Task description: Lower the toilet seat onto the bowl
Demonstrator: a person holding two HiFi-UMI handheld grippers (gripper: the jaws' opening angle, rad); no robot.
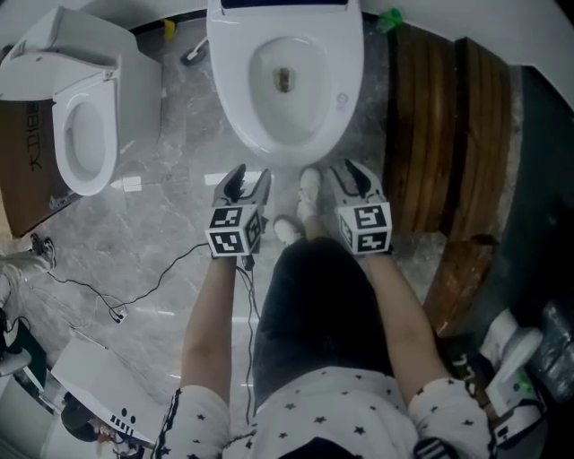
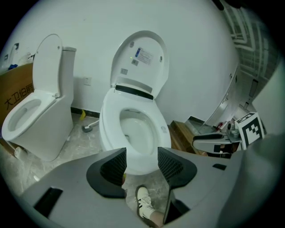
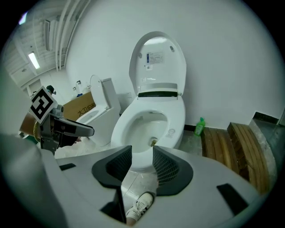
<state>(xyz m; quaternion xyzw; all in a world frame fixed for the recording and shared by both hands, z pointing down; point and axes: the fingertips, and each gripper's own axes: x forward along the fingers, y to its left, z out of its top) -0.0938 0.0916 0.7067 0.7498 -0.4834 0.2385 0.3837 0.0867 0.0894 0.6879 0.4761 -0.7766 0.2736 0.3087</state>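
Observation:
The white toilet stands straight ahead. Its seat [image 1: 235,90] lies flat on the bowl, also in the left gripper view [image 2: 109,129] and the right gripper view [image 3: 178,120]. The lid [image 2: 140,58] stands upright against the wall [image 3: 158,58]. My left gripper [image 1: 244,177] hangs in front of the bowl's front edge, apart from it, jaws open and empty [image 2: 142,162]. My right gripper [image 1: 354,175] is level with it on the right, also open with nothing between its pads [image 3: 142,162].
A second toilet [image 1: 81,116] stands at the left beside a cardboard box [image 1: 22,161]. Wooden planks [image 1: 448,134] are stacked on the right, with a green bottle [image 1: 390,18] behind them. A thin cable [image 1: 134,287] trails over the marble floor. The person's white shoe [image 1: 309,193] is at the bowl's foot.

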